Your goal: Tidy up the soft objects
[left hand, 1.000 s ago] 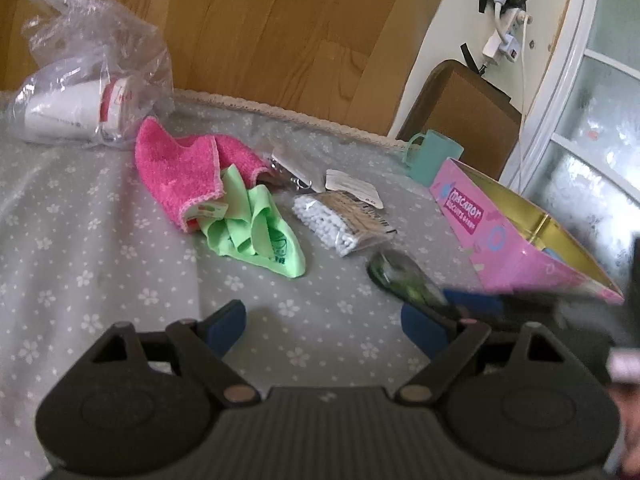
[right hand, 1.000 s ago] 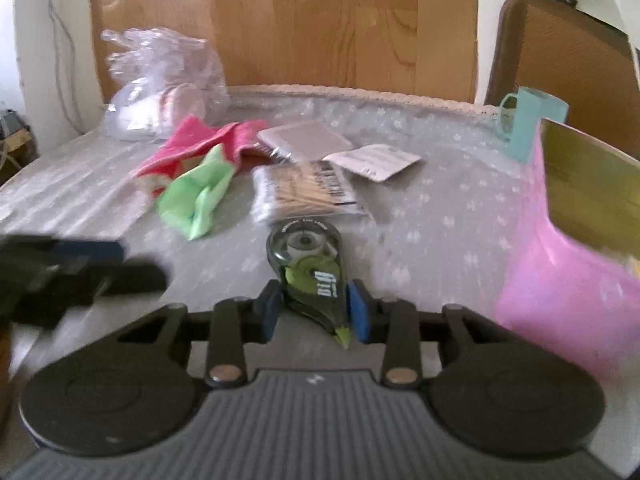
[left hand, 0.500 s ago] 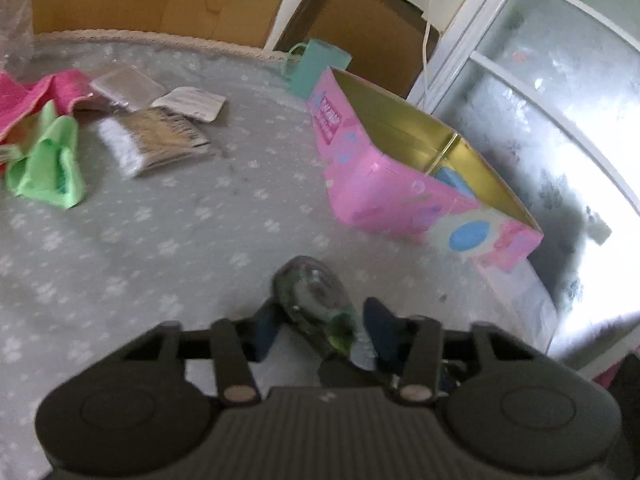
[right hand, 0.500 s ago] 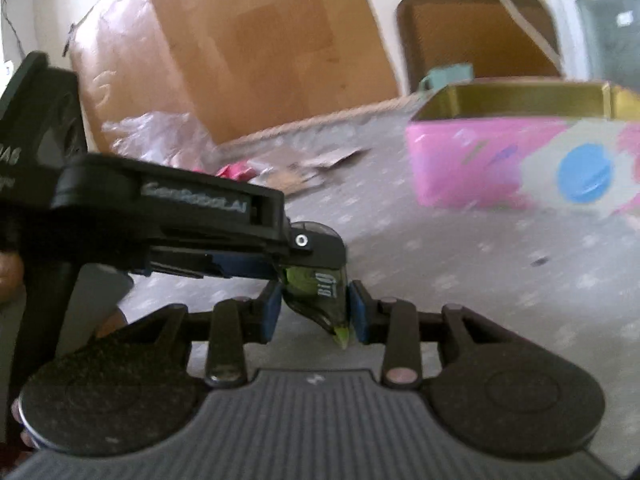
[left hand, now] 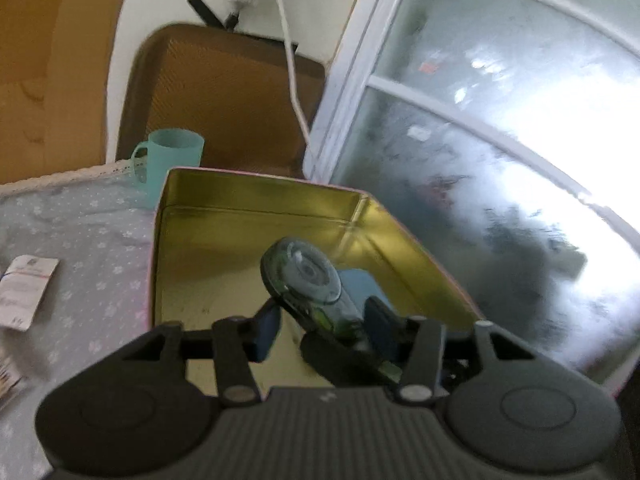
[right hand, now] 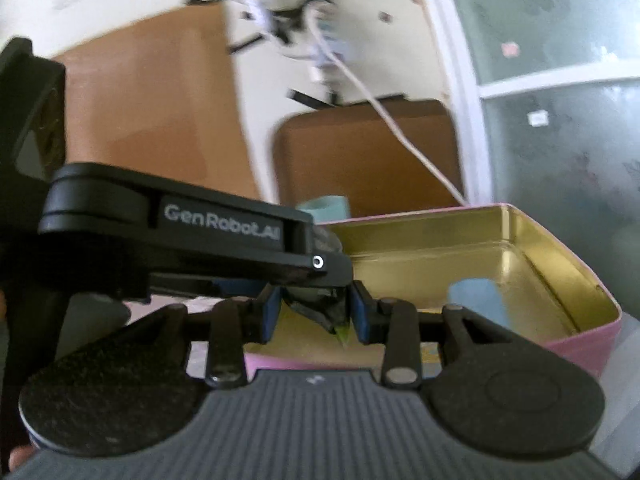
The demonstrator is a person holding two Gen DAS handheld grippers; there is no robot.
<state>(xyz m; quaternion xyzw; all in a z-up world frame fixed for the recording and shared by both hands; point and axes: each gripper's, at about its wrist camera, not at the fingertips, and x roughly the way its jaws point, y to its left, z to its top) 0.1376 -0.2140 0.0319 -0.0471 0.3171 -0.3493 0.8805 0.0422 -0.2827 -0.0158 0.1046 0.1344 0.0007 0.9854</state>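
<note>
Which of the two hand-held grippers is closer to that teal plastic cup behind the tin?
Left, by a judgement. The left gripper, jaws opening around the tape dispenser, sits over the pink tin on the teal plastic cup's side; the right gripper clamps the dispenser's tip from the tin's near edge.

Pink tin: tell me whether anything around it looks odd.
The correction tape dispenser hangs tilted over the open pink tin, between both grippers at once: the right gripper clamps it while the left gripper is opening around it.

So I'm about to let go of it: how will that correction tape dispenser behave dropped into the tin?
The correction tape dispenser looks like rigid plastic, so it probably won't flop. Its rounded end may rock or slide on the tin's smooth metal floor. It seems light.
</note>
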